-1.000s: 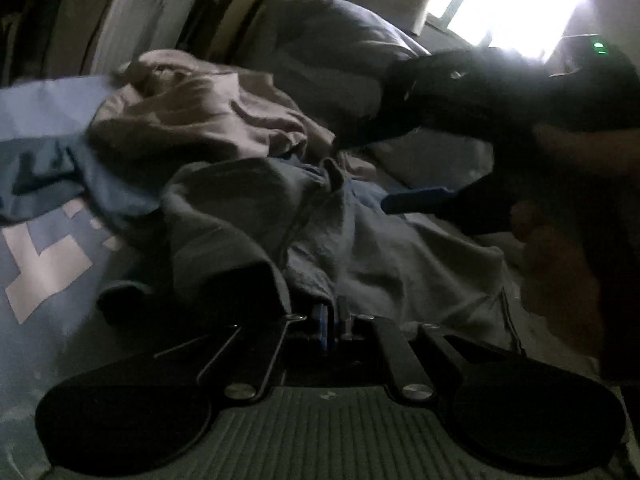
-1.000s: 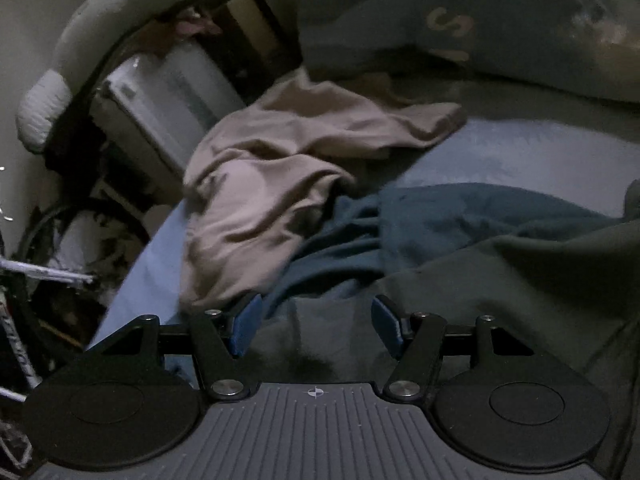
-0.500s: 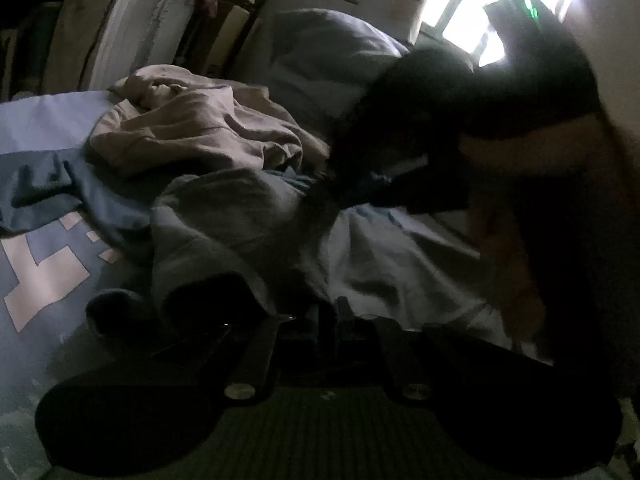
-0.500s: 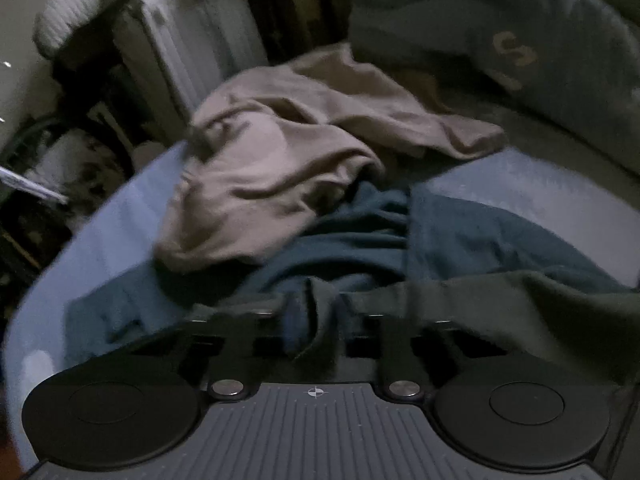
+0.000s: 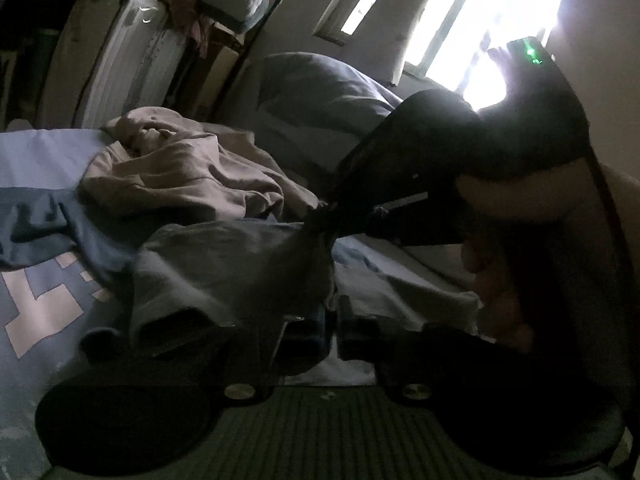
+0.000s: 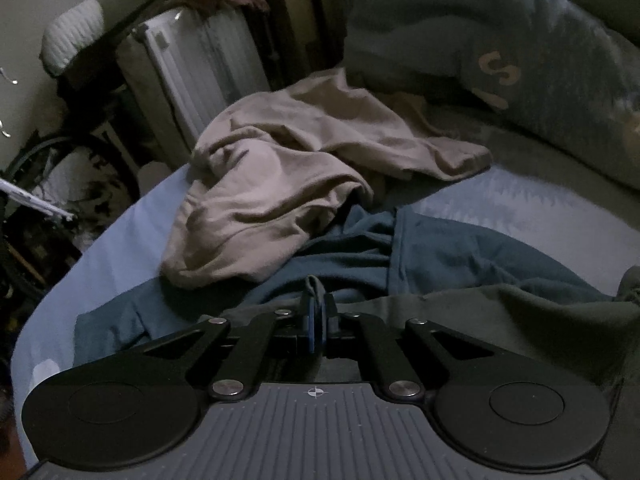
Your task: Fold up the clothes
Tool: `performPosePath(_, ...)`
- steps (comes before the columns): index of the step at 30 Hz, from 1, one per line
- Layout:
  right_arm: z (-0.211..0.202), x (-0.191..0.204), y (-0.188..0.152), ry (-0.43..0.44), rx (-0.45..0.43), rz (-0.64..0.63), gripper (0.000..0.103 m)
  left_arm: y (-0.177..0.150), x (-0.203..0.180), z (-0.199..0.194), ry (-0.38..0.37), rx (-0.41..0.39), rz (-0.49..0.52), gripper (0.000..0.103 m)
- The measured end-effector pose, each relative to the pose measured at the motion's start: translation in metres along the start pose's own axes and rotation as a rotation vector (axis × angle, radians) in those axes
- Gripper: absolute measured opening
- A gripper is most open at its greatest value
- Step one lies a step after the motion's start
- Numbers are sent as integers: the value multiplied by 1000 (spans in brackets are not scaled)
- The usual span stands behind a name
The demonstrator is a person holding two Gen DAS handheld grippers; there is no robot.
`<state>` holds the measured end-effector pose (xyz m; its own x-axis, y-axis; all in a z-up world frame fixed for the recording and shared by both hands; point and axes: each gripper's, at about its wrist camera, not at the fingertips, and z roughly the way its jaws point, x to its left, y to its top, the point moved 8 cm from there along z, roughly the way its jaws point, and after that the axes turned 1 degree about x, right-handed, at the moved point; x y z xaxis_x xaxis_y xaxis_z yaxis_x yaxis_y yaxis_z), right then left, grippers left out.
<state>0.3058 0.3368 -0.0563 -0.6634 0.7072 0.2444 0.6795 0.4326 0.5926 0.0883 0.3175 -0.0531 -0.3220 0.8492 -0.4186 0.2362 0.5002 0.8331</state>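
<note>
A grey garment (image 5: 224,264) lies crumpled on the bed, stretched between both grippers. At the bottom of the left wrist view, the jaws of my left gripper (image 5: 334,316) are closing with the garment's near edge between them. My right gripper (image 5: 320,216) reaches in from the right, held by a hand, and pinches a raised peak of the same cloth. Seen from the right wrist, the right gripper (image 6: 318,304) is shut on a small fold of the dark grey garment (image 6: 500,320), which spreads to the right.
A beige garment (image 6: 288,184) is heaped over a dark blue one (image 6: 460,256) on the light blue sheet (image 6: 100,248). A large pillow (image 6: 480,40) lies behind them. A white ribbed case (image 6: 200,64) stands beside the bed. A bright window (image 5: 500,8) glares at the upper right.
The right gripper stood open over the cloth, then came down and shut on a fold of the grey garment. That fold now stands up in a peak.
</note>
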Motion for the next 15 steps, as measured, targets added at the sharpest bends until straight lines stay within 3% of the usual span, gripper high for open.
performPosePath(6, -17, -14, 2, 11, -31, 17, 4, 5, -21, 1, -28, -17, 33, 7)
performPosePath(15, -102, -85, 10, 10, -136, 82, 4, 12, -113, 3, -202, -7, 72, 7)
